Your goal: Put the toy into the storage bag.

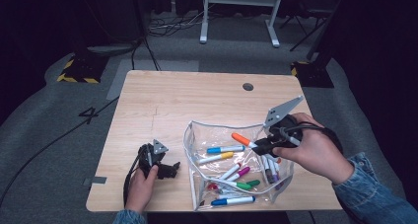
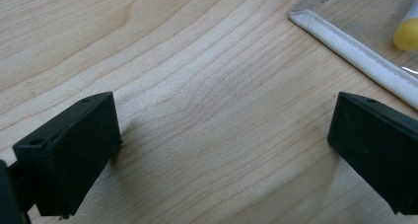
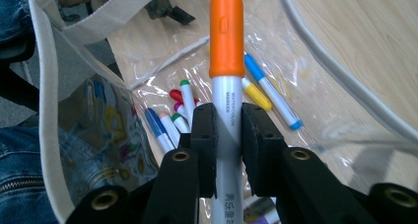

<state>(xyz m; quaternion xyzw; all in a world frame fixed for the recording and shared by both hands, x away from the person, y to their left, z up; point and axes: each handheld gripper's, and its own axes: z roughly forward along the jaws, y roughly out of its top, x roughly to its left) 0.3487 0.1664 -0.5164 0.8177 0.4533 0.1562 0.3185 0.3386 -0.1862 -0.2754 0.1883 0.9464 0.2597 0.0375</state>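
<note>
A person at a wooden table [image 1: 162,100] loads markers into a clear pouch [image 1: 197,135] that lies open at the near right of the tabletop. The right gripper [image 1: 261,146] is clenched on an orange-capped marker [image 1: 242,139], gripped across its white barrel with the cap pointing left, over the far part of the pouch's open mouth; in the right gripper view the barrel [image 3: 226,130] sits squarely between the two pads. The left gripper [image 1: 170,169] rests on the table just left of the pouch, its jaws spread wide with nothing between them; in the left gripper view bare wood lies between the jaws and the pouch's white edge [image 2: 355,61] crosses the far right corner.

To do this step well, the marker is best lowered until it lies nearly flat above the markers already inside, a blue-capped one [image 1: 226,149] and a yellow-capped one [image 1: 215,158] among them, and released only once the cap is past the white rim. The idle left gripper could pin the near rim if the pouch slides.

The markers under the right hand [image 1: 315,152] are partly covered, so their number is unclear. The print on the barrel is too small to read.
</note>
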